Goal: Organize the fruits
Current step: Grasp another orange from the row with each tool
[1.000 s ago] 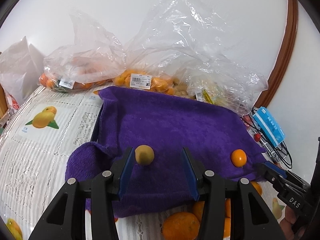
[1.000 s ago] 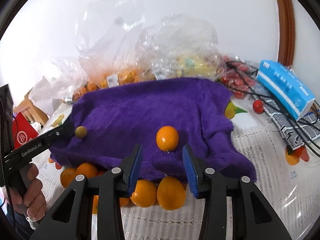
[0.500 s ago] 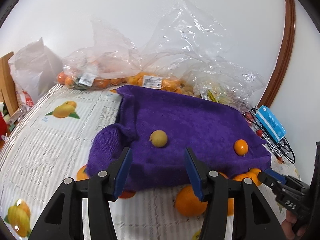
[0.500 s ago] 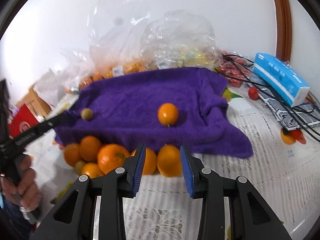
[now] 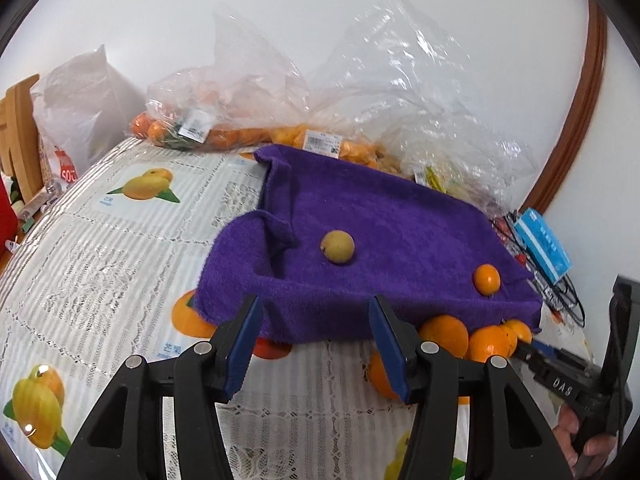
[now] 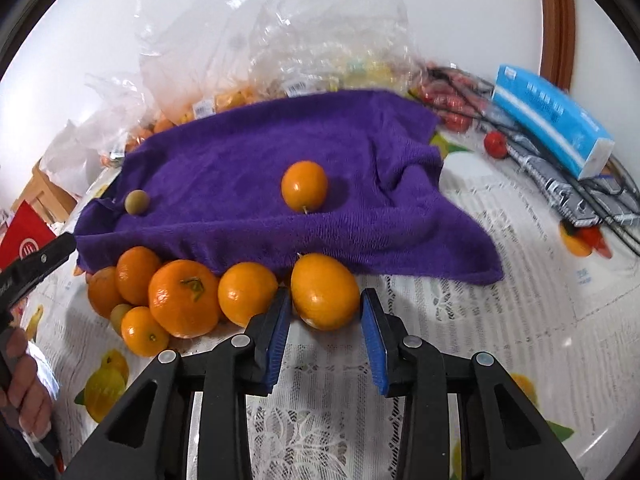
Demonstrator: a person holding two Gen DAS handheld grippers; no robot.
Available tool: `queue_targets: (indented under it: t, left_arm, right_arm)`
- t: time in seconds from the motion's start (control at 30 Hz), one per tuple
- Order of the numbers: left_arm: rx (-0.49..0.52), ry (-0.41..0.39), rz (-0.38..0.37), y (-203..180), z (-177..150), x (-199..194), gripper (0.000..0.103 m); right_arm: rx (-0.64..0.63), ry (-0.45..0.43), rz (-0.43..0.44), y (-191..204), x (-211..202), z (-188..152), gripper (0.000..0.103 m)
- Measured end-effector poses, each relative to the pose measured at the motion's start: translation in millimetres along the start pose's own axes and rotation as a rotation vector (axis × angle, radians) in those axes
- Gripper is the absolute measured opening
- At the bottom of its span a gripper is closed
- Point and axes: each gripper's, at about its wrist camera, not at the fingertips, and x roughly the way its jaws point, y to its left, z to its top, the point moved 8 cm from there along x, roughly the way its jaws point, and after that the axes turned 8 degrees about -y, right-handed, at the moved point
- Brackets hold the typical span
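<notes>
A purple towel [image 5: 400, 232] [image 6: 260, 184] lies on the table. On it sit a small yellow-green fruit [image 5: 337, 247] [image 6: 137, 201] and a small orange [image 5: 487, 279] [image 6: 304, 186]. Several oranges [image 6: 180, 298] are heaped at the towel's front edge. My left gripper [image 5: 316, 328] is open and empty, just in front of the towel. My right gripper [image 6: 325, 314] is open, its jaws on either side of a large orange [image 6: 325, 296] at the right end of the heap, not closed on it.
Clear plastic bags of fruit [image 5: 256, 128] line the wall behind the towel. A blue box [image 6: 552, 120], cables and small red fruits [image 6: 495, 145] lie at the right. A white bag [image 5: 80, 108] and a wooden chair stand at the far left.
Both grippers have pulled back from the towel. The right one has dropped toward the heap, and the large orange now sits between its open jaws.
</notes>
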Motion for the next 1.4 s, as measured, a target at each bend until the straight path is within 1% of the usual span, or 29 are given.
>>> queue_targets:
  t: [0.03,0.1,0.2,0.3,0.4,0.47,0.53,0.63,0.67,0.73,0.8,0.9,1.0,1.1,1.13,1.17,1.2,1.3,1.33,1.4]
  left_arm:
    - [0.01,0.006,-0.009,-3.1,-1.6,0.4,0.053]
    - [0.024,0.011,-0.03,-8.6,-3.5,-0.3,0.053]
    - [0.042,0.022,-0.111,-22.6,-6.5,-4.2,0.053]
    - [0.066,0.061,-0.17,-35.2,-13.5,-3.1,0.054]
    - [0.077,0.128,-0.192,-42.0,-24.7,5.7,0.054]
    - [0.081,0.176,-0.191,-44.4,-31.9,12.3,0.054]
    - [0.083,0.203,-0.183,-45.9,-37.0,17.4,0.055]
    - [0.091,0.195,-0.171,-47.2,-37.6,19.1,0.055]
    - [0.095,0.192,-0.17,-48.0,-37.8,18.5,0.05]
    - [0.104,0.164,-0.192,-51.4,-35.1,13.8,0.041]
    - [0.131,0.148,-0.155,-49.8,-34.3,12.7,0.041]
    - [0.144,0.154,-0.151,-49.8,-34.8,12.4,0.042]
    - [0.174,0.203,-0.14,-54.1,-41.5,21.1,0.045]
    - [0.197,0.191,-0.115,-56.0,-41.1,21.8,0.046]
    - [0.193,0.185,-0.112,-54.7,-39.8,20.7,0.042]
    - [0.181,0.176,-0.113,-53.1,-38.2,19.6,0.041]
    - [0.169,0.169,-0.113,-51.5,-36.7,18.8,0.041]
    - [0.129,0.166,-0.124,-45.2,-34.2,18.3,0.041]
    - [0.126,0.185,-0.122,-44.9,-36.4,20.4,0.041]
    - [0.138,0.185,-0.124,-48.7,-37.8,21.1,0.041]
  right_arm:
    - [0.001,-0.006,0.001,0.2,-0.6,0.8,0.034]
    - [0.002,-0.012,0.0,0.0,-1.1,1.4,0.034]
    - [0.018,-0.058,0.021,-0.6,-10.1,5.6,0.034]
    - [0.032,-0.097,0.039,-2.2,-17.6,9.3,0.033]
    - [0.031,-0.088,0.042,-1.7,-16.1,9.2,0.033]
    - [0.026,-0.086,0.042,-1.0,-15.8,8.9,0.033]
    - [0.02,-0.085,0.045,0.2,-15.9,8.7,0.033]
    - [0.012,-0.082,0.042,1.4,-14.7,8.0,0.033]
    - [0.011,-0.081,0.041,1.6,-14.6,7.7,0.033]
    - [0.014,-0.069,0.036,0.9,-12.3,6.4,0.035]
    - [0.019,-0.057,0.035,-0.4,-10.3,5.1,0.035]
    - [0.022,-0.049,0.036,-1.2,-9.1,3.7,0.035]
    - [0.013,-0.022,0.023,-0.3,-4.5,1.2,0.035]
    - [-0.001,-0.001,0.008,1.8,0.0,-0.5,0.035]
    - [-0.002,-0.002,0.008,1.9,-0.1,-0.5,0.035]
    - [0.001,-0.002,0.011,1.3,-0.2,-0.5,0.035]
    - [0.008,-0.005,0.018,0.4,-0.6,-0.4,0.032]
    - [0.036,-0.034,0.036,-3.6,-5.4,2.7,0.031]
    - [0.041,-0.044,0.039,-4.3,-7.0,3.7,0.031]
    - [0.041,-0.034,0.045,-3.6,-5.3,3.0,0.032]
